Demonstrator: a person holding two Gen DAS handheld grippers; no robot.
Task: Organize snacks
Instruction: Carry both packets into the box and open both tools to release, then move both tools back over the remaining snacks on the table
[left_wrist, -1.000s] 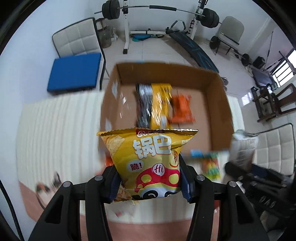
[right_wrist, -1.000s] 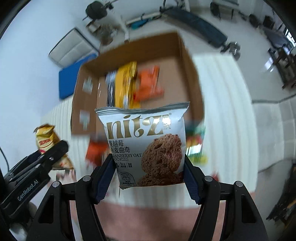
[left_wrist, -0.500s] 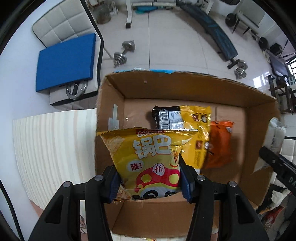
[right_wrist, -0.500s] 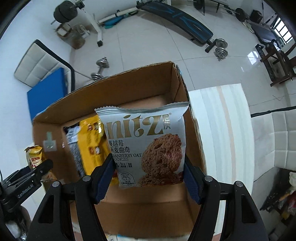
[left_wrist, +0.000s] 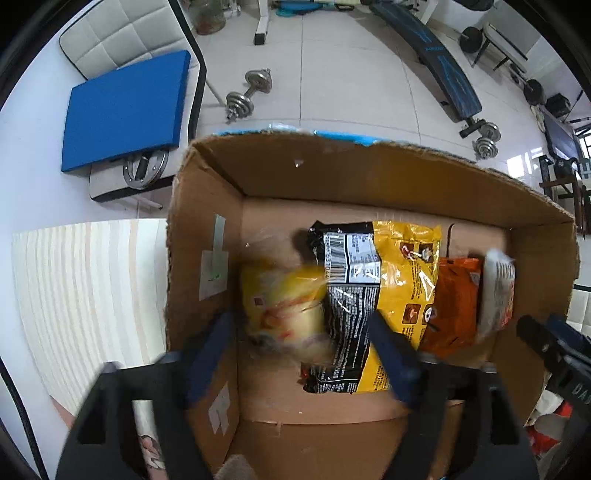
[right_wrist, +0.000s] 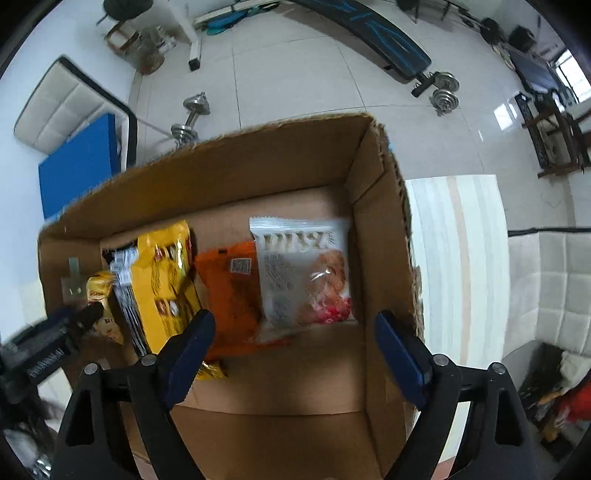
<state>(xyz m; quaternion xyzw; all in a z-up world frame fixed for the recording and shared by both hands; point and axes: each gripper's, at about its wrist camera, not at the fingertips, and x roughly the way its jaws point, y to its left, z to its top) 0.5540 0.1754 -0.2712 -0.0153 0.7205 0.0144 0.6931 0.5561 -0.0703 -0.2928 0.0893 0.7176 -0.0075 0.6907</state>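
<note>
Left wrist view: left gripper (left_wrist: 303, 343) pointed down into cardboard box (left_wrist: 369, 173). Jaws just opened wide, nothing gripped. Yellow snack bag (left_wrist: 284, 314) seen blurred between fingers, clear of pads, at box's left end beside yellow-black packet (left_wrist: 373, 295).

Right wrist view: right gripper (right_wrist: 293, 347) jaws likewise just opened, nothing held. Cookie packet (right_wrist: 303, 269) lying on box floor at right end, touching orange packet (right_wrist: 231, 291).
</note>
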